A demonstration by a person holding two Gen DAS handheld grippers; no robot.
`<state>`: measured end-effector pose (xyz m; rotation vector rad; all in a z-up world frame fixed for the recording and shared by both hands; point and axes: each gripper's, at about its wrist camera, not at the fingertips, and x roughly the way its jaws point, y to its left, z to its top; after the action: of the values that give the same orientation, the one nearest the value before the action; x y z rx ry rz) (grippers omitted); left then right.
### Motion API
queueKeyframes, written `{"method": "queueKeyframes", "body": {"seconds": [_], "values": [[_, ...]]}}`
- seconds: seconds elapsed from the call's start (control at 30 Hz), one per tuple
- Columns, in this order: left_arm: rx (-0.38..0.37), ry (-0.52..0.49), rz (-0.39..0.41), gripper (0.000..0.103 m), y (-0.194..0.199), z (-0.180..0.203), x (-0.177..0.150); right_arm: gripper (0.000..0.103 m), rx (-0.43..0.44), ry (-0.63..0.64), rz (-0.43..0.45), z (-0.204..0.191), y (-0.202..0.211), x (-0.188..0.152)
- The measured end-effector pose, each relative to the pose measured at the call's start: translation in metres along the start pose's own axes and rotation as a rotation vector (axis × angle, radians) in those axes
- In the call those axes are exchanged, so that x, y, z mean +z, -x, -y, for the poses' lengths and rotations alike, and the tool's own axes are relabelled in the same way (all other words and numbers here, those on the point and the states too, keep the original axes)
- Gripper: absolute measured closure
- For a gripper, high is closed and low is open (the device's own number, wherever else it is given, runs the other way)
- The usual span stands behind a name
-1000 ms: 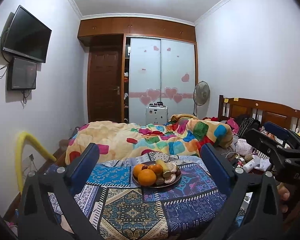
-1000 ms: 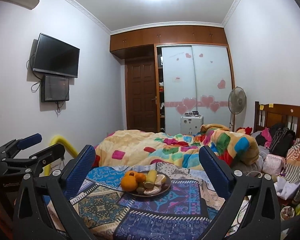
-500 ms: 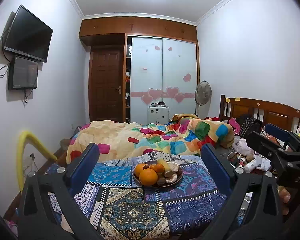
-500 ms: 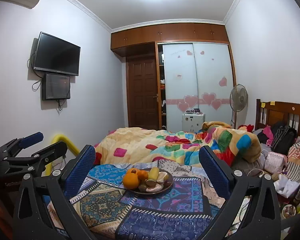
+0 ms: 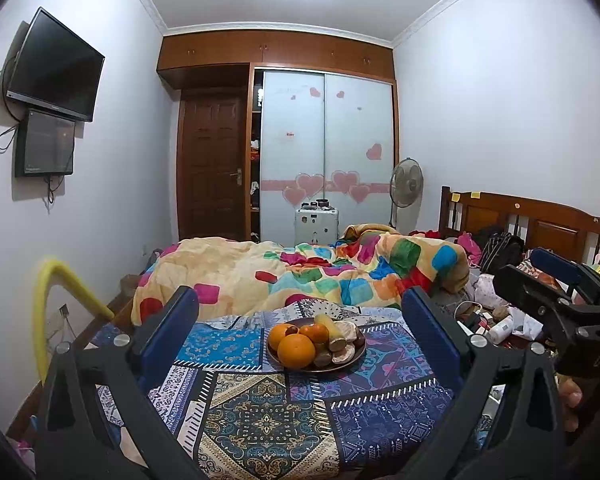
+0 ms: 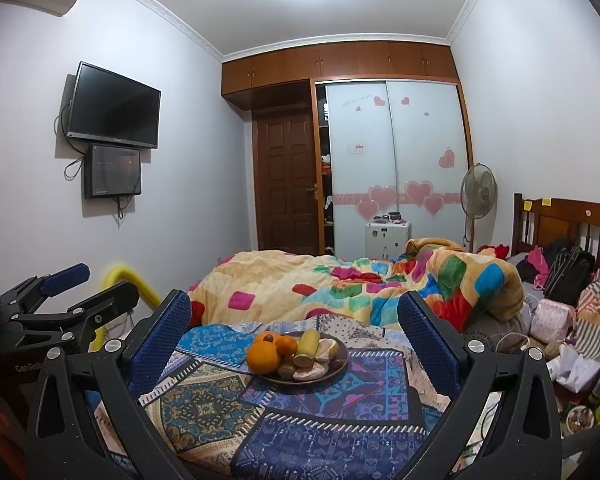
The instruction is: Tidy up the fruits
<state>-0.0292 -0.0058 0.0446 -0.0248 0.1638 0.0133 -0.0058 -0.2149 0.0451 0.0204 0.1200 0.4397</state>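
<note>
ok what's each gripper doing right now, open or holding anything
Left gripper: open, holding nothing, short of the fruit plate.
Right gripper: open, holding nothing.

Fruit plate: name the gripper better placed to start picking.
Left, marginally. The fruit plate sits centred between the open left gripper; the right gripper is open too, so either could.

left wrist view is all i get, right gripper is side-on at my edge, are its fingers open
Observer: Yes. In its own view the right gripper has its fingers wide apart, gripping nothing.
Operator: whats it lined up with
Observer: The fruit plate shows roughly centred between those fingers, further off.
Operator: how does my gripper look from there
Observer: The left gripper shows side-on, left of the patterned cloth, in front of a yellow tube.
</note>
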Motion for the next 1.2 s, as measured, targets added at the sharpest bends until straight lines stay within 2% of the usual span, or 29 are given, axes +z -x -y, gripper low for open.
{"method": "queueKeyframes", "body": {"seconds": [1.2], "values": [[-0.022,0.004,-0.006,0.000,-0.0046,0.0068,0.0021,0.000,-0.002,0.000,0.002,0.0026,-0.0003,0.0005]]}}
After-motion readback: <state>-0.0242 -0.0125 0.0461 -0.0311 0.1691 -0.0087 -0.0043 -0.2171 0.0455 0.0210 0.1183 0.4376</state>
